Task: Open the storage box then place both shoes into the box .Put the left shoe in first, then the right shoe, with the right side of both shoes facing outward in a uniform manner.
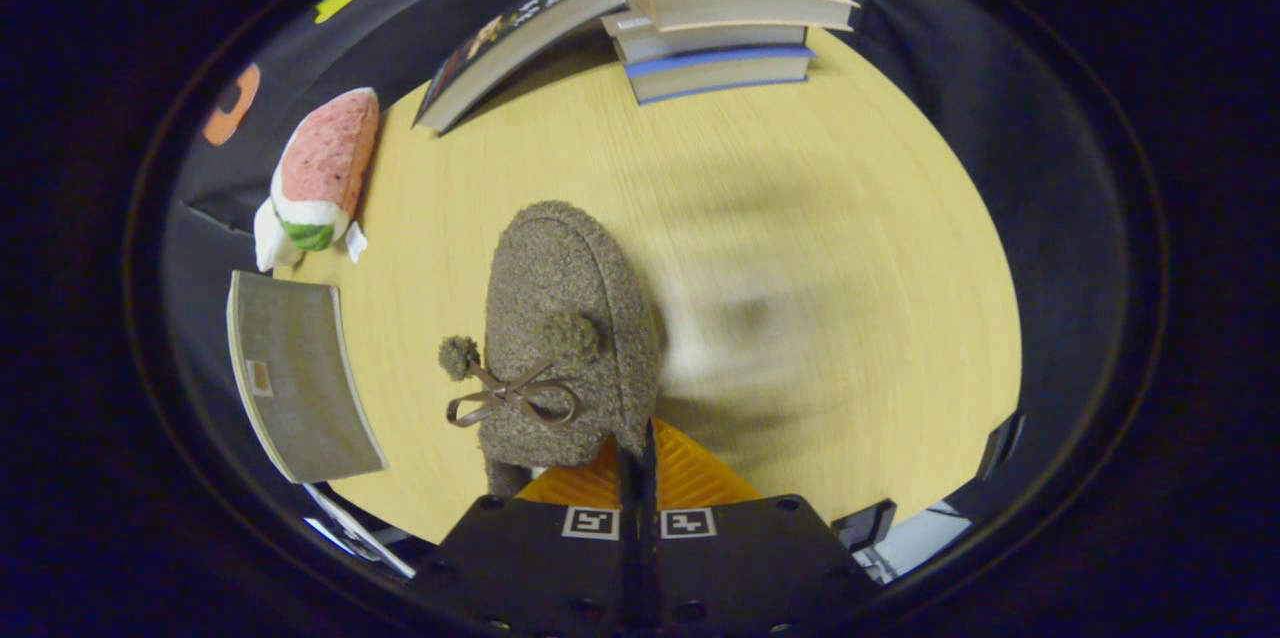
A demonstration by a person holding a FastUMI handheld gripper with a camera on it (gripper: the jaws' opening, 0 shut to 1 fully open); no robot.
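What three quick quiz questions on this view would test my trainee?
1. True or false: the gripper is shut on the fuzzy shoe.
2. What leans on the stack of books? A) another book B) the watermelon toy C) the grey board
3. Fill in: the shoe's bow ends in two ____.

Key: 1 true, the fingers are closed on its edge. 2 A. 3 pompoms.
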